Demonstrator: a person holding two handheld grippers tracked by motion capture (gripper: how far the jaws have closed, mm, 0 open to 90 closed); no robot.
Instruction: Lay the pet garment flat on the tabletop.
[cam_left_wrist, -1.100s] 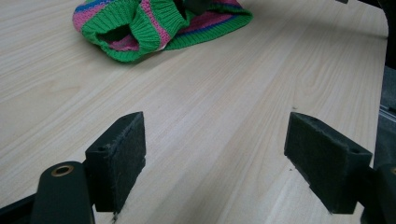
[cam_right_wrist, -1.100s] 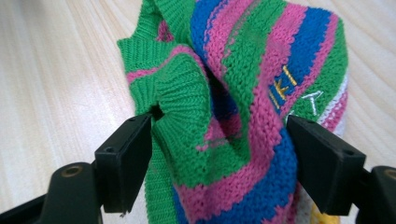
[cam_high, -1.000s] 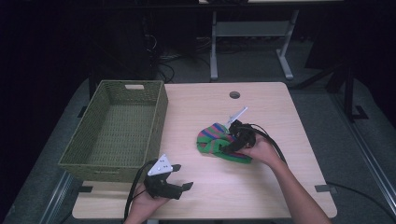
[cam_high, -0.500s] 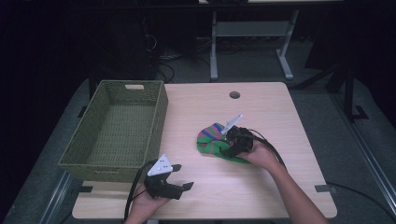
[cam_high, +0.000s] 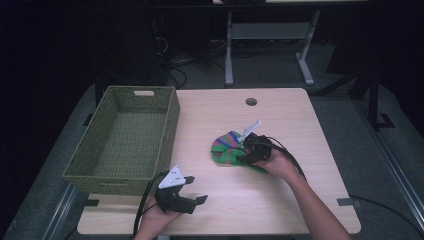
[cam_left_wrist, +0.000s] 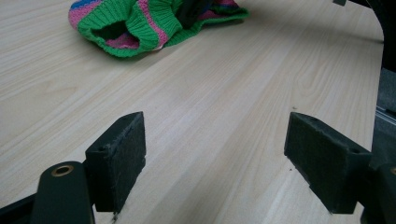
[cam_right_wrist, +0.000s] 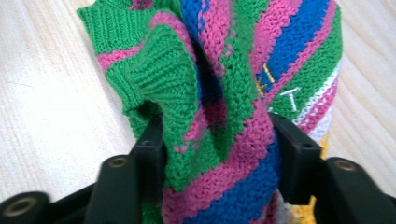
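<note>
A striped knitted garment (cam_high: 226, 148) in green, pink and blue lies crumpled on the wooden table (cam_high: 285, 120), right of centre. My right gripper (cam_high: 244, 155) is at its right edge. Its jaws have just been closing, and a bunched fold of the knit (cam_right_wrist: 219, 116) fills the gap between them, pressed by both pads (cam_right_wrist: 152, 149). My left gripper (cam_high: 196, 190) hovers low near the table's front edge, pointing right. Its jaws stand wide apart (cam_left_wrist: 215, 168) with bare wood between them, and the garment (cam_left_wrist: 140, 23) lies farther off.
A green woven basket (cam_high: 171, 125) with nothing in it stands at the table's left side, just behind my left gripper. A round cable hole (cam_high: 251, 101) sits near the far edge. Cables trail from both grippers. Bare wood lies between the two grippers.
The knit has gathered a little more at the right gripper's jaws. Neither hand has shifted its place, and the left gripper looks the same.
</note>
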